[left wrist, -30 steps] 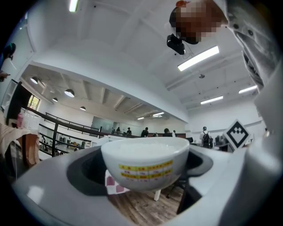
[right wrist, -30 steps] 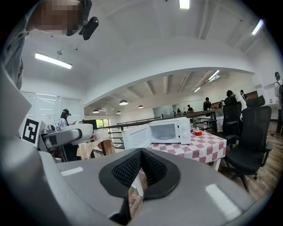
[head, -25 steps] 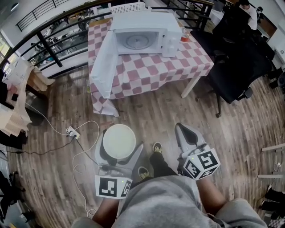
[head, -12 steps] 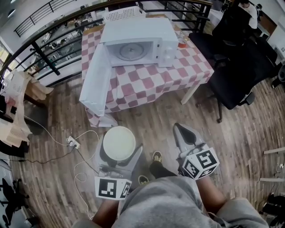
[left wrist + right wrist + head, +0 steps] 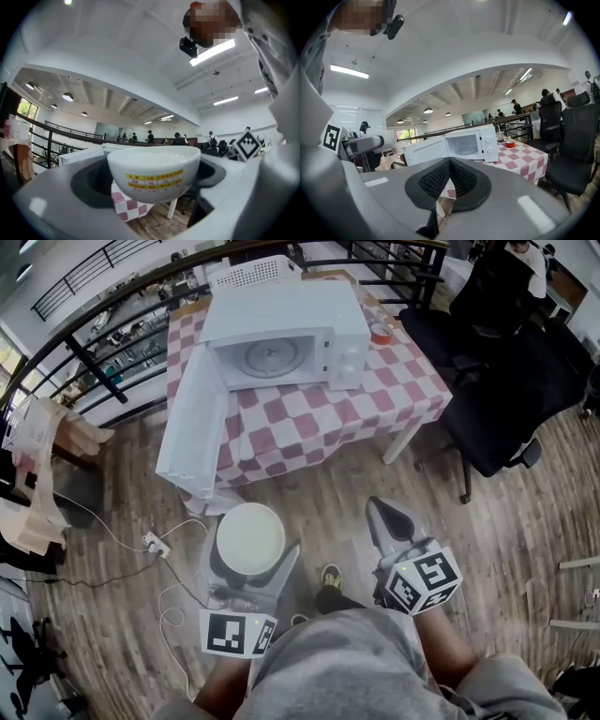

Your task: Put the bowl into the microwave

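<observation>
A white bowl (image 5: 250,532) sits between the jaws of my left gripper (image 5: 252,542), which is shut on it, low over the wooden floor. In the left gripper view the bowl (image 5: 154,171) fills the middle, with a yellow label on its side. The white microwave (image 5: 281,334) stands on the checked table (image 5: 309,413) ahead, its door (image 5: 190,432) swung open to the left and its glass turntable (image 5: 267,354) showing. My right gripper (image 5: 377,510) hangs beside the left one, shut and holding nothing. From the right gripper view the microwave (image 5: 469,145) appears beyond the shut jaws.
Black office chairs (image 5: 497,390) stand right of the table. A dark railing (image 5: 94,352) runs behind it on the left. A power strip with white cable (image 5: 153,542) lies on the floor. A red cup (image 5: 380,334) and a white basket (image 5: 253,273) are by the microwave.
The table and microwave have drawn nearer and lower in the head view. Both grippers keep the same pose, the left still holding the bowl.
</observation>
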Demonstrator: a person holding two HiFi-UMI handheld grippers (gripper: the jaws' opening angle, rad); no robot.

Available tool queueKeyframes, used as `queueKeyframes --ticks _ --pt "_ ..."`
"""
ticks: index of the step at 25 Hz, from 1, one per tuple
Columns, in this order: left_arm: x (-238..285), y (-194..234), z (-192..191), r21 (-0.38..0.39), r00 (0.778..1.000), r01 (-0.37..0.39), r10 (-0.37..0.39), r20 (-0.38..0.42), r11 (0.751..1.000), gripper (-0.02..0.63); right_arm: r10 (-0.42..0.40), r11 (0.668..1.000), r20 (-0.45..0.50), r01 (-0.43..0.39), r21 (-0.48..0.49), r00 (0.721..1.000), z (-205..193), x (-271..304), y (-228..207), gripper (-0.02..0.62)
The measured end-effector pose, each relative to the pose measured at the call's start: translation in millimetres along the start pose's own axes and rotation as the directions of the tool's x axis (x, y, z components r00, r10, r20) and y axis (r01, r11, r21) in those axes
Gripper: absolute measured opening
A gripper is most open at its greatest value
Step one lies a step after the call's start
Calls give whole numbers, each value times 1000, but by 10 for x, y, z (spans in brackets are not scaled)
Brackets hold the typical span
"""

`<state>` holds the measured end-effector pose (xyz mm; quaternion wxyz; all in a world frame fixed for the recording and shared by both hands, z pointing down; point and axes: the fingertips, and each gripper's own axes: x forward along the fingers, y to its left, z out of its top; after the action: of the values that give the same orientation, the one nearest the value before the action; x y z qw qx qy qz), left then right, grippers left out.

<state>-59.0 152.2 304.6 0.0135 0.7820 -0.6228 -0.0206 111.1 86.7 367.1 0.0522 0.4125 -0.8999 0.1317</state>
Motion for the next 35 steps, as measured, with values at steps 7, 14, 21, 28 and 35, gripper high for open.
queueKeyframes --ticks 7,14,21,28,35 --pt "200 4 0 -11 999 -41 41 9 999 503 27 1000 12 -27 -2 1000 62 149 -209 -5" --pt "350 -73 39 4 999 -46 46 24 999 502 50 999 12 -50 -2 999 98 236 -342 -5" --pt "427 -117 98 37 998 -49 47 45 998 502 78 997 28 -78 -5 997 146 318 -363 -5" --pt "456 -145 136 50 996 -60 56 63 997 501 96 995 39 -95 -14 995 183 339 -372 -5" --pt "437 -174 149 38 994 -81 78 70 996 502 114 993 36 -114 -14 993 170 314 -390 -5"
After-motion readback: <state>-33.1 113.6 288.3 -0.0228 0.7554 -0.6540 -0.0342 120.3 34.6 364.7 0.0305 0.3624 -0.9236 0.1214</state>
